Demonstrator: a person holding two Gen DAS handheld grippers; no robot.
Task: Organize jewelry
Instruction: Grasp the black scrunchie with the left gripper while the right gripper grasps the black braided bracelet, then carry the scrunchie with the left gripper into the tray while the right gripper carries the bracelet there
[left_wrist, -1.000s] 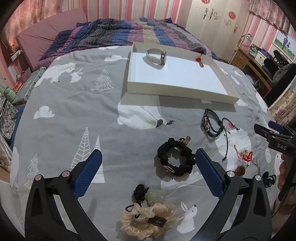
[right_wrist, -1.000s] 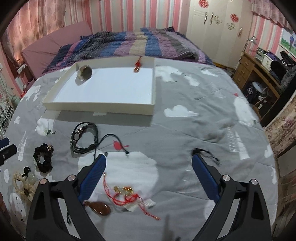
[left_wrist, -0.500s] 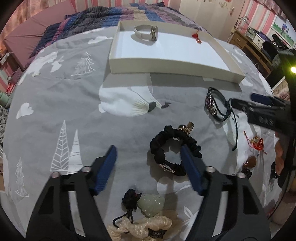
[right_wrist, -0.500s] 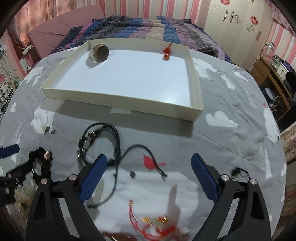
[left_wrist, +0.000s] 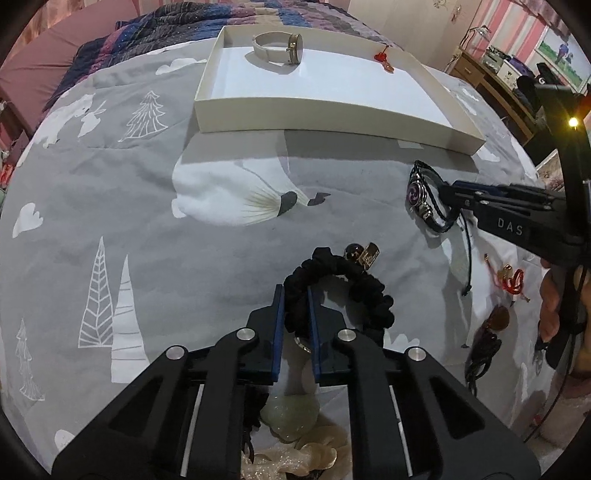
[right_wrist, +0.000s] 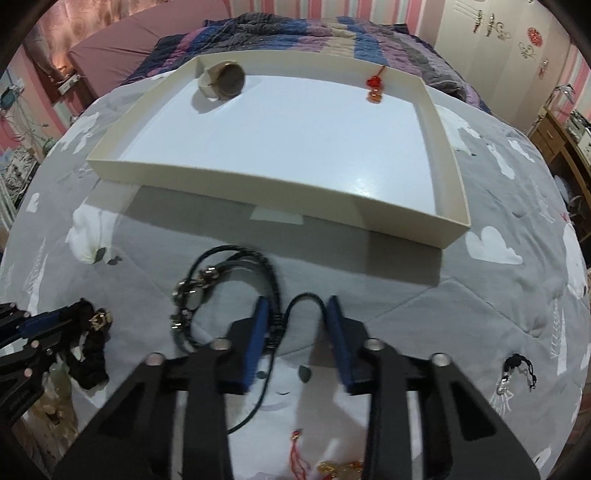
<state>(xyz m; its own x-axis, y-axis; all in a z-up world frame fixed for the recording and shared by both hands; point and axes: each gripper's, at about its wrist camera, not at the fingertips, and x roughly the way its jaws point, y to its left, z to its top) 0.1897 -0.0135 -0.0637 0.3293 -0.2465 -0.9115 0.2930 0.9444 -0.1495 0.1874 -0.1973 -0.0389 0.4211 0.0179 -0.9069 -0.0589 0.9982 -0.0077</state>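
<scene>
My left gripper (left_wrist: 295, 295) is shut on the near side of a black scrunchie (left_wrist: 354, 280) that lies on the grey bedspread. My right gripper (right_wrist: 295, 310) is partly closed, its jaws astride the cord of a black braided bracelet (right_wrist: 207, 284); it also shows in the left wrist view (left_wrist: 424, 199). A white tray (right_wrist: 448, 147) lies beyond, holding a cream-strap watch (right_wrist: 223, 79) and a red charm (right_wrist: 375, 88).
A jade pendant (left_wrist: 290, 417) and a cream scrunchie (left_wrist: 317, 458) lie under my left gripper. A red-cord charm (left_wrist: 511, 280) and a brown pendant (left_wrist: 496, 321) lie right. A small black charm (right_wrist: 517, 369) lies at the right gripper's right.
Both grippers moved forward and down. The left one closed on the black scrunchie. The right one narrowed over the black bracelet's cord.
</scene>
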